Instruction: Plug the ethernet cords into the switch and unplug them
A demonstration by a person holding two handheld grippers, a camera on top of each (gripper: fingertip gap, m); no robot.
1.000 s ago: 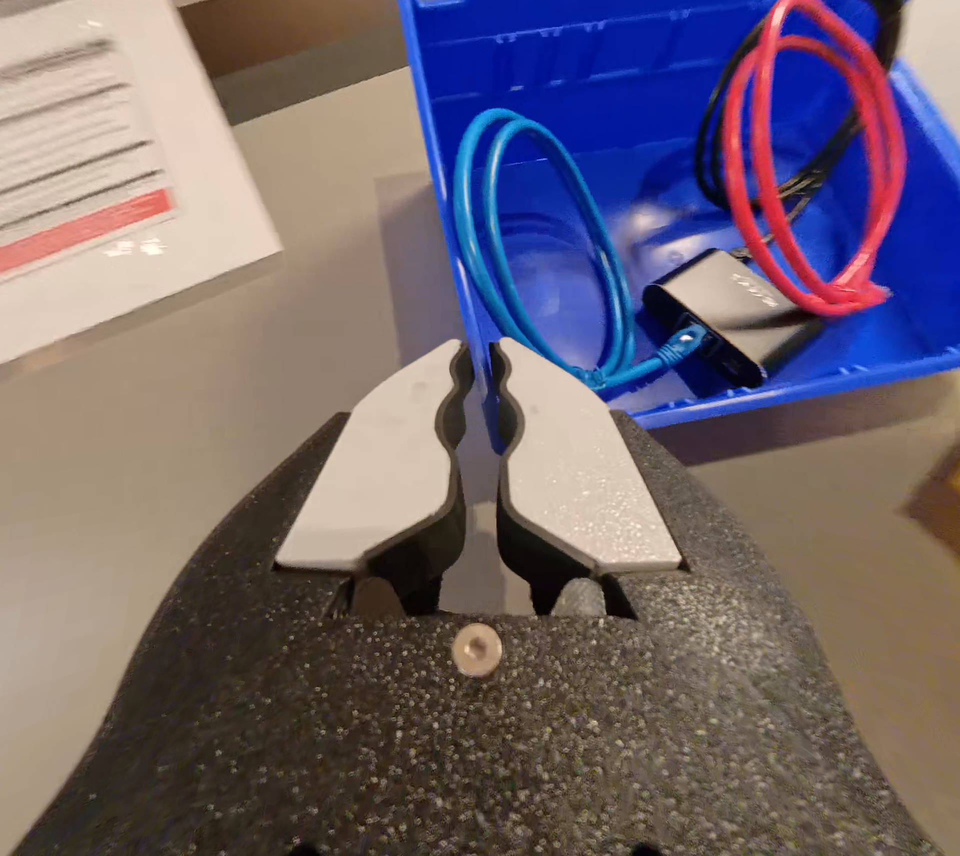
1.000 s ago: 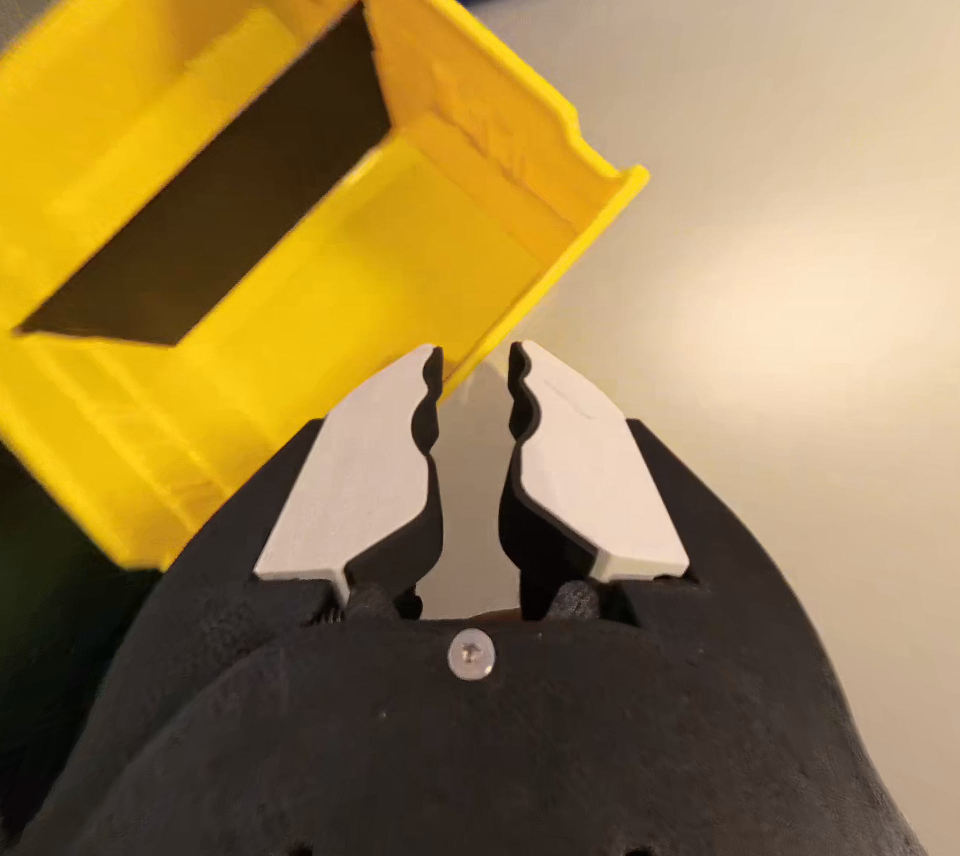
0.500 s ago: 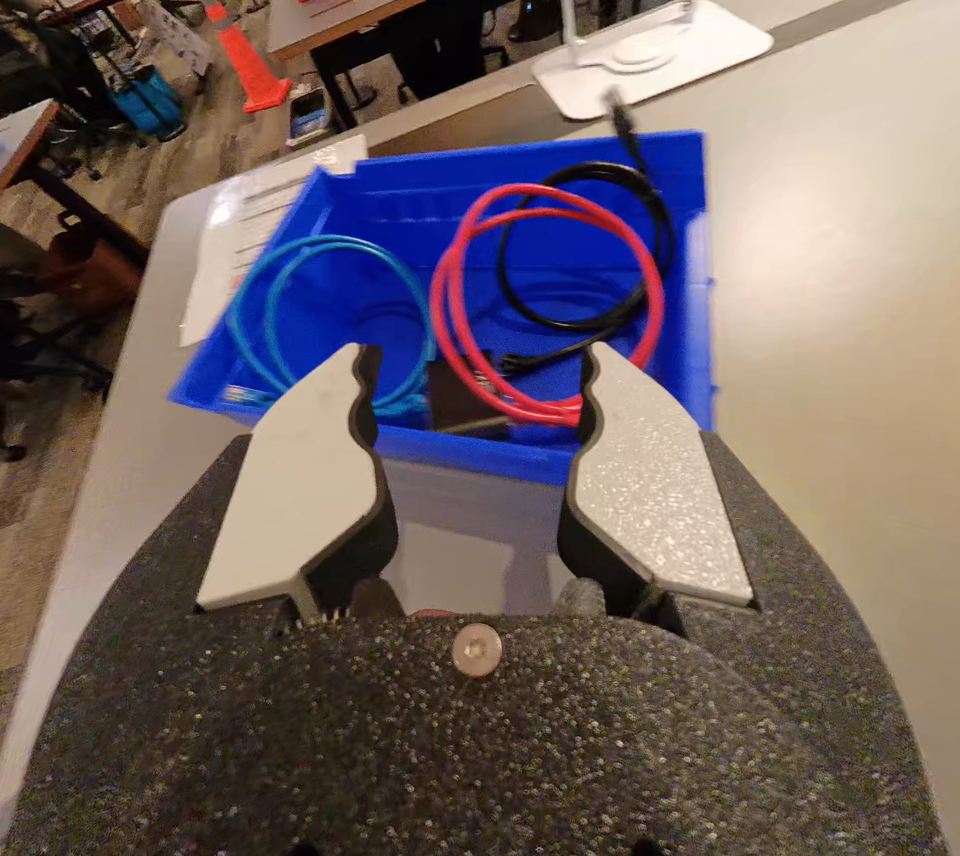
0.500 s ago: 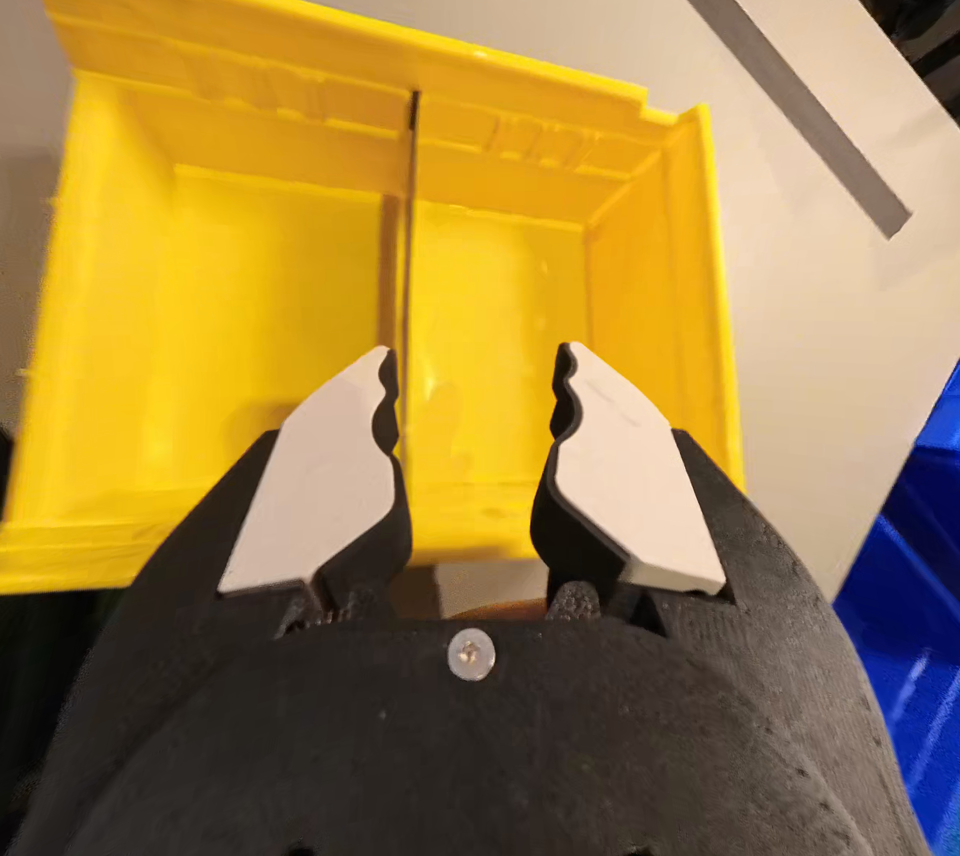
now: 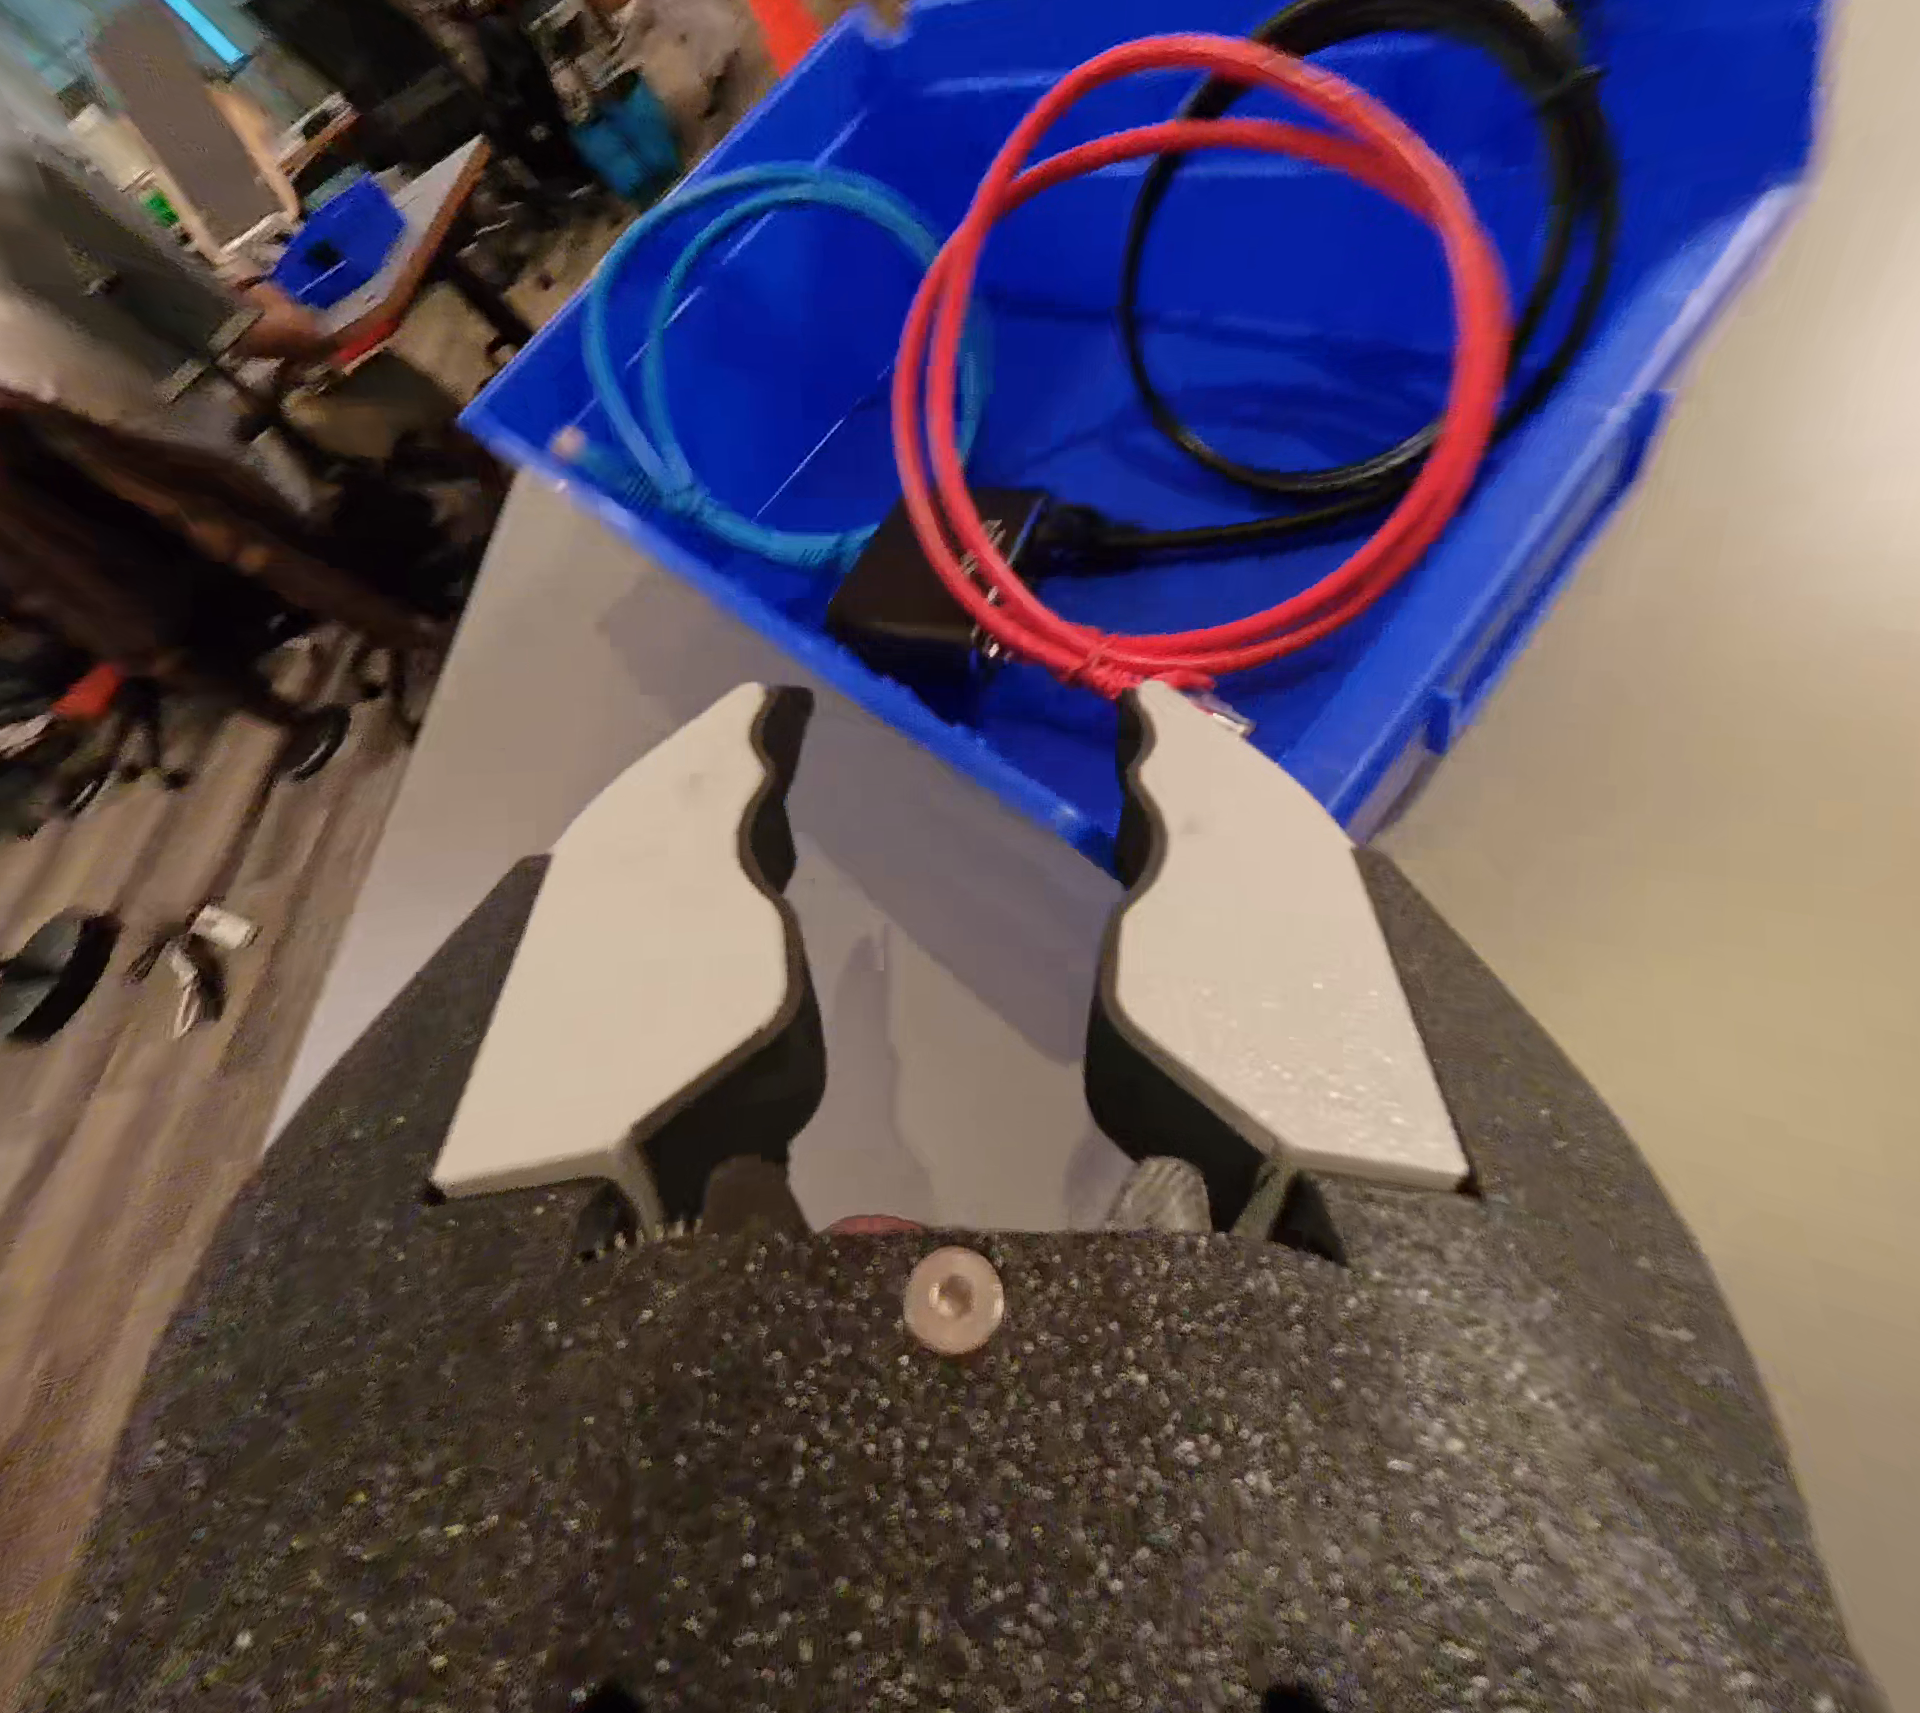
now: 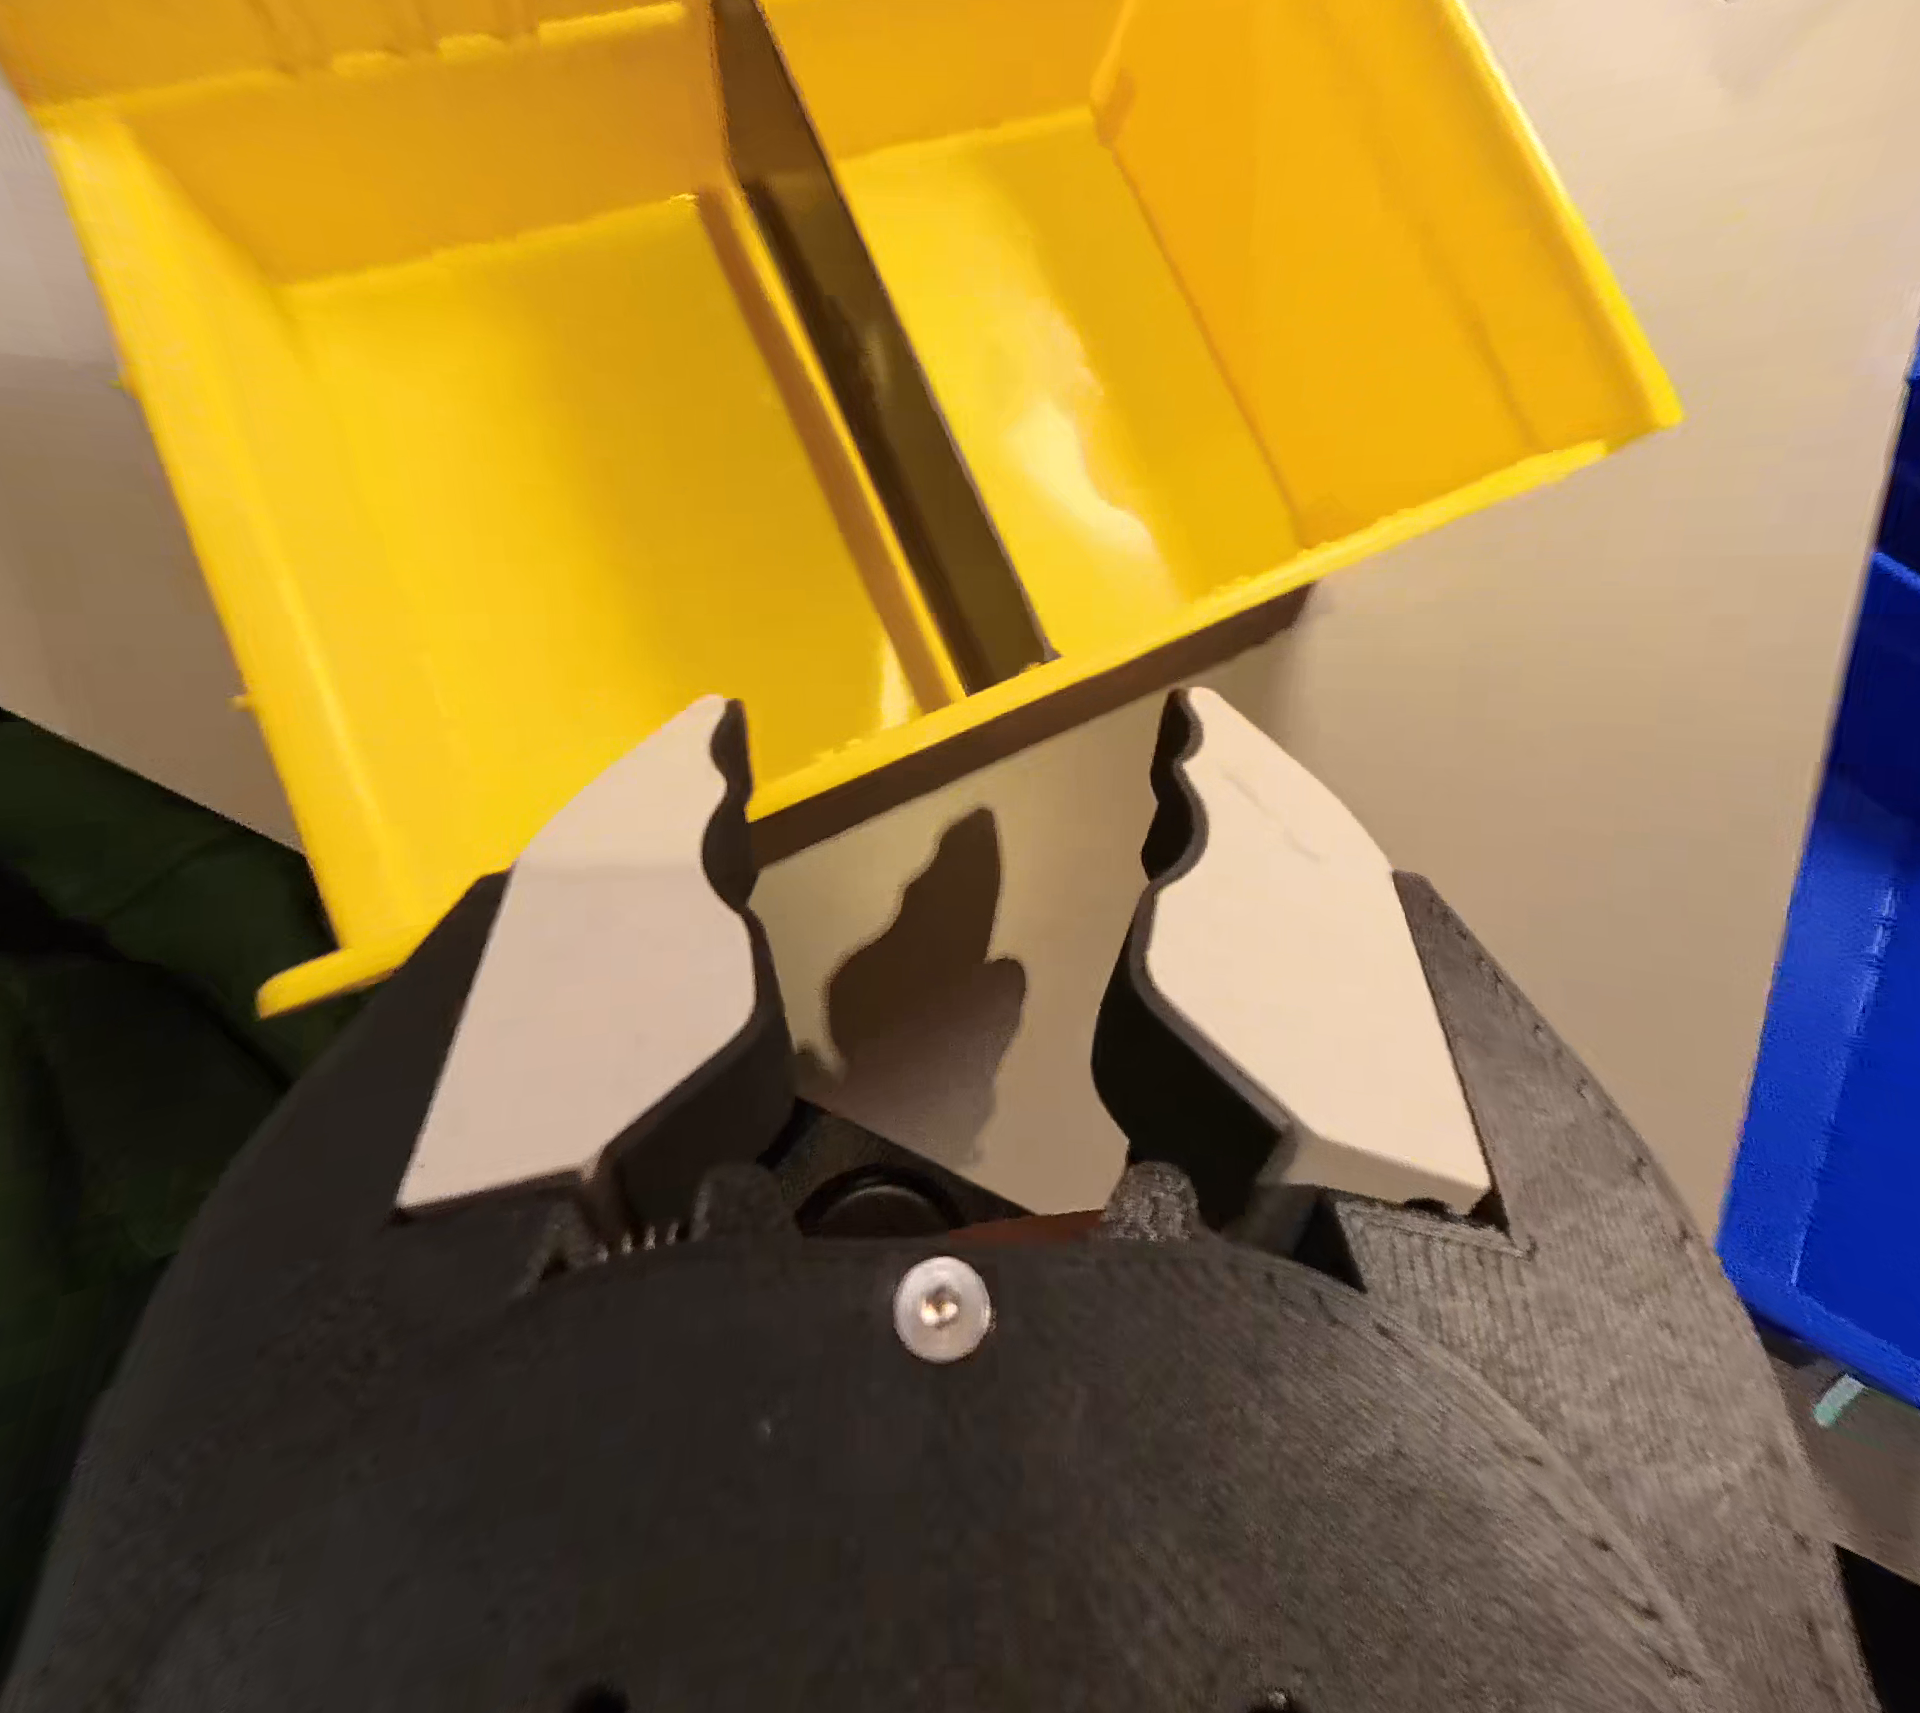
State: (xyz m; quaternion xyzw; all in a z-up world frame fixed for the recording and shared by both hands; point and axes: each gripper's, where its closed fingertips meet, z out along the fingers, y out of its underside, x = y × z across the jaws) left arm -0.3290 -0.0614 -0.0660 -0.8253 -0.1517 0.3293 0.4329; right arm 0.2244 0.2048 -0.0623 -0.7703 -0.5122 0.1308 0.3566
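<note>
In the left wrist view a blue bin [image 5: 1714, 1] sits on the pale table and holds a coiled red ethernet cord [image 5: 1455, 333], a coiled blue ethernet cord [image 5: 623, 313], a black cord [image 5: 1579, 188] and the small black switch [image 5: 914, 583]. My left gripper [image 5: 961, 702] is open and empty, just short of the bin's near wall. In the right wrist view my right gripper [image 6: 951, 713] is open and empty, at the near edge of a yellow bin [image 6: 208, 437] with a dark divider [image 6: 883, 375].
The blue bin's side [image 6: 1829, 936] shows at the right of the right wrist view. The table's left edge [image 5: 416, 790] drops to a floor with chairs. Other tables and an orange cone [image 5: 779, 1] stand far behind. One gripper's finger ends stand about 60 cm off the other's.
Both grippers have opened wider. The left one swung round and closed in on the blue bin. The right one turned from the yellow bin's corner to face into it.
</note>
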